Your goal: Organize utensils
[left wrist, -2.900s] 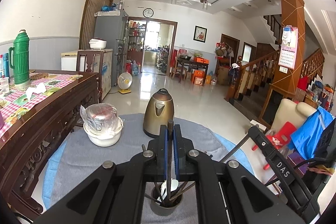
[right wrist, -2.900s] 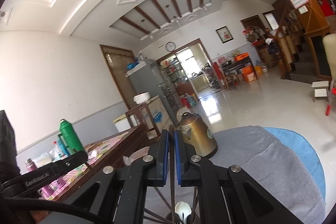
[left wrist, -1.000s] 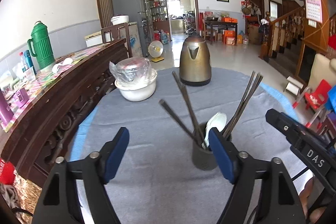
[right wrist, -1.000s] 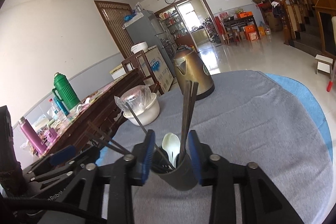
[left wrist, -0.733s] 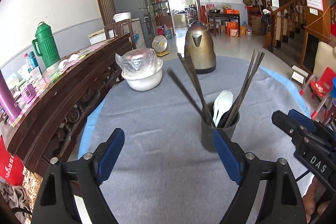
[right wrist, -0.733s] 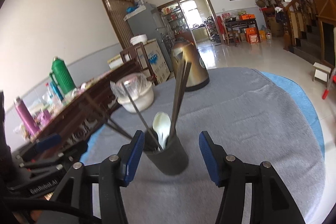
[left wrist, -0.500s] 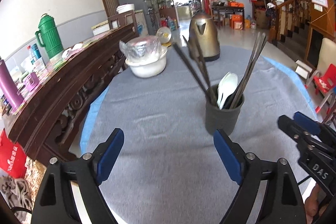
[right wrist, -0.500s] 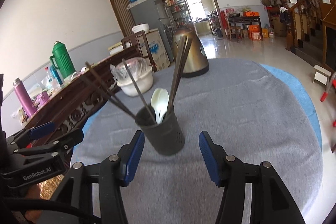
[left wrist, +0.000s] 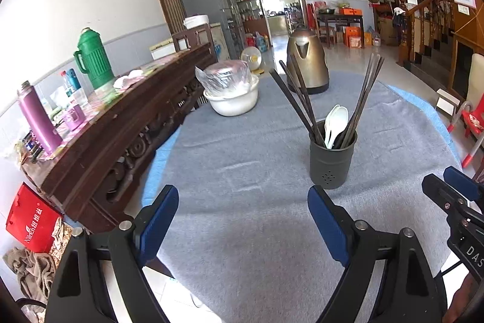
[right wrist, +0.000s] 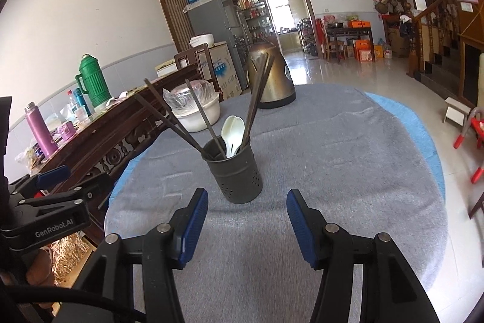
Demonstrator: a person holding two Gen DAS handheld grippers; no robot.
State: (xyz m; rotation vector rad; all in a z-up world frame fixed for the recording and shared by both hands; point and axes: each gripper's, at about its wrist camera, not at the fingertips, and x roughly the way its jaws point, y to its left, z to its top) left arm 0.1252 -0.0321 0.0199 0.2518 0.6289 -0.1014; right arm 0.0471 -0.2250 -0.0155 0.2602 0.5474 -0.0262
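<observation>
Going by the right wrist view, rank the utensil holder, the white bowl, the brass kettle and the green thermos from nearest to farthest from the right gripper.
From the right gripper:
1. utensil holder, just ahead, slightly left of centre.
2. white bowl, farther back on the left, plastic-covered.
3. brass kettle, at the table's far edge.
4. green thermos, off the table, on the wooden sideboard at far left.

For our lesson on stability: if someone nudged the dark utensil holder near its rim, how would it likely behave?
The utensil holder is tall and narrow, and the long chopsticks lean well past its rim, so it probably tips rather than slides. The grey cloth under it likely adds grip, favouring tipping. The white spoons sit loose and may rattle or spill.
</observation>
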